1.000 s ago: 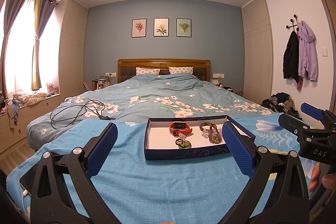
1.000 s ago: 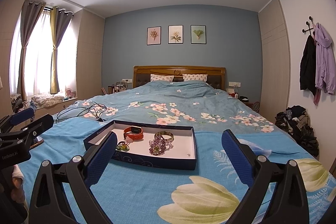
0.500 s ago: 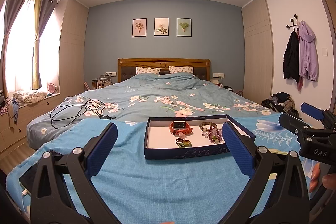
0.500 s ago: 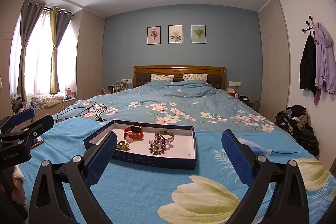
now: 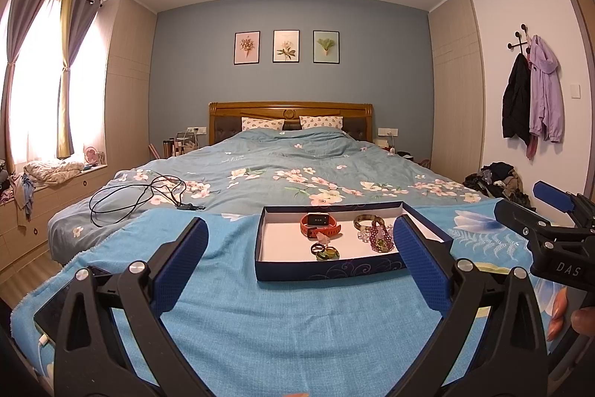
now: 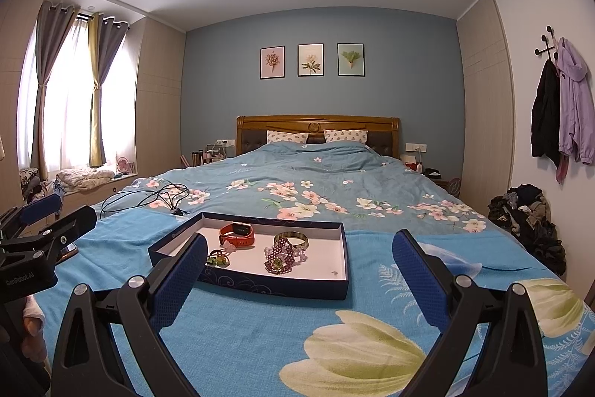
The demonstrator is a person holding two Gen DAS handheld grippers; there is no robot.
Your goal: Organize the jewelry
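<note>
Jewelry sits inside the shallow blue box (image 5: 331, 270) on the towel (image 5: 260, 315) at the foot of the bed: red watch band (image 5: 319, 225), bangle (image 5: 366, 221), purple beaded bracelet (image 5: 381, 239), and small rings (image 5: 324, 251) towards the box's front wall. Nothing I see has moved over the last second; both views match the earlier ones. My left gripper (image 5: 299, 270) is spread wide and empty, hanging short of the box. Right gripper (image 6: 299, 279) is the same, spread and empty. So no progress either way. Pieces in the box fit both pre-sort and finished. Phone cable (image 5: 137, 196) is well clear.
</note>
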